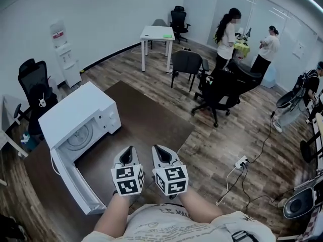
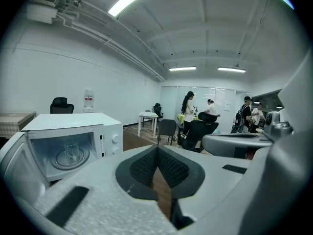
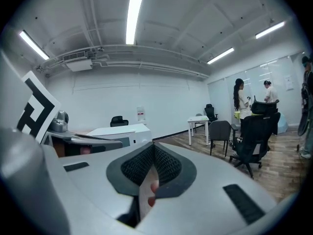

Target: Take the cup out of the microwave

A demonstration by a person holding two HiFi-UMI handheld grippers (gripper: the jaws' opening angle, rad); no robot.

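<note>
A white microwave (image 1: 75, 110) stands on a dark brown table (image 1: 151, 120) at the left, its door (image 1: 70, 185) swung fully open toward me. In the left gripper view a clear glass cup (image 2: 71, 151) stands upright on the turntable inside the microwave (image 2: 73, 131). In the head view the cup is too small to make out. My left gripper (image 1: 129, 149) and right gripper (image 1: 157, 148) hang side by side close to my body, right of the door and well short of the cavity. Both are shut with nothing held: left gripper (image 2: 157, 151), right gripper (image 3: 154, 147).
Beyond the table stand a black office chair (image 1: 222, 92), a grey chair (image 1: 186, 62) and a small white table (image 1: 157, 33). Two people (image 1: 229, 32) stand at the back right. A water dispenser (image 1: 65, 54) is by the left wall. A power strip (image 1: 240, 162) with cables lies on the floor.
</note>
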